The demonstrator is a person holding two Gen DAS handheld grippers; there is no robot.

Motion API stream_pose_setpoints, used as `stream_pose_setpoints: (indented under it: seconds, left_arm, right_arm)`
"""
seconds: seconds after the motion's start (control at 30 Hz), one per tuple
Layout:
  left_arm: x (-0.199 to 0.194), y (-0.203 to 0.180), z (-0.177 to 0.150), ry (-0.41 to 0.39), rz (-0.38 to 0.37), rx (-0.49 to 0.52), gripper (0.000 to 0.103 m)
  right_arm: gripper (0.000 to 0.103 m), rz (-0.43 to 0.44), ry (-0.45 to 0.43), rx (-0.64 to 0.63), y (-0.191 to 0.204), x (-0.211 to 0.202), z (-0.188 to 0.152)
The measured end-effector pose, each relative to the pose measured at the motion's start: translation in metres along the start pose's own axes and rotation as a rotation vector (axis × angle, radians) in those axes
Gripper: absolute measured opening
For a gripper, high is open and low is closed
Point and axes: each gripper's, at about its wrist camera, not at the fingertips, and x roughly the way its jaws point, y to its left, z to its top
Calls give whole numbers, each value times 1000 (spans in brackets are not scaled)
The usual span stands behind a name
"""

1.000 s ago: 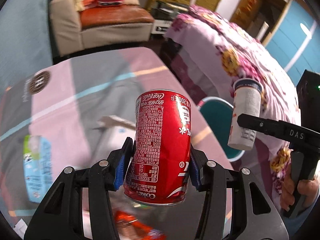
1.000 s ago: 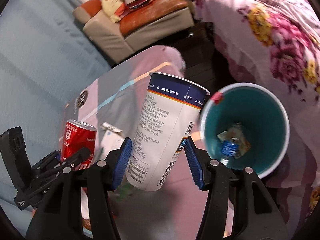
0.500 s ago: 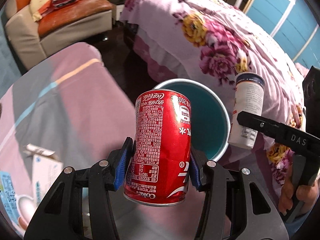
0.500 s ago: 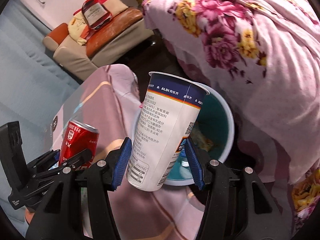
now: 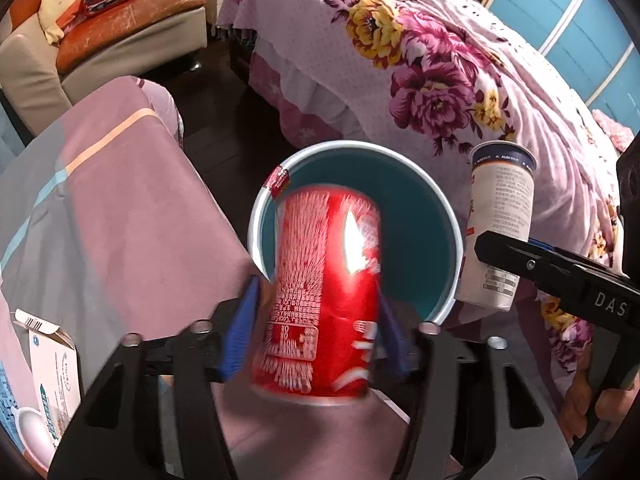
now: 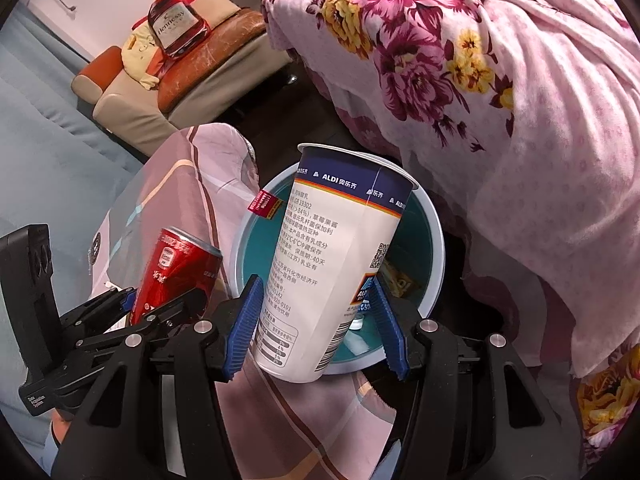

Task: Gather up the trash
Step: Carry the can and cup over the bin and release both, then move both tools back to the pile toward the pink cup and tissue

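Note:
A red cola can stands blurred between the blue pads of my left gripper, over the near rim of a teal bin. The jaws are opening and gaps show on both sides of the can. The right wrist view has the can tilted toward the bin, inside the left gripper. My right gripper is shut on a tall white paper cup with a dark blue rim, held over the bin. From the left wrist, the cup hangs at the bin's right edge.
A bed with a floral pink cover rises right behind the bin. The table's pink cloth ends at the bin's left side, with a carton on it. A sofa stands at the back. Scraps lie inside the bin.
Both grippers swung from over the table to above the bin. The left jaws have widened and the can, sharp and gripped before, is now blurred and loose. The cup stays gripped.

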Motion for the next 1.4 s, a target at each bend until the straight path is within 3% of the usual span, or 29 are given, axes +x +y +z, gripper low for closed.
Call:
stream_pose_setpoints:
  seconds: [0.07, 0.23, 0.63, 0.67, 0.73, 1.03, 1.4]
  left_arm:
    - [-2, 1, 0, -15, 11, -7, 76]
    - [-9, 5, -2, -31, 12, -17, 79]
    - [-23, 23, -12, -36, 19, -57, 80]
    - [-25, 25, -13, -35, 19, -60, 80]
    - [-27, 28, -15, -36, 18, -65, 82]
    - [-53, 41, -40, -52, 23, -78, 82]
    - [-91, 77, -87, -65, 56, -128, 82]
  right_arm:
    - [52, 1, -1, 0, 0, 0, 0]
    - [52, 0, 2, -1, 3, 2, 0]
    - [54, -33, 45, -10, 9, 13, -1]
    - [55, -31, 52, -12, 10, 13, -2]
    - [72, -31, 56, -12, 13, 13, -3]
    - [77, -19, 73, -7, 26, 7, -12]
    - [78, -3, 112, -80, 69, 1, -38]
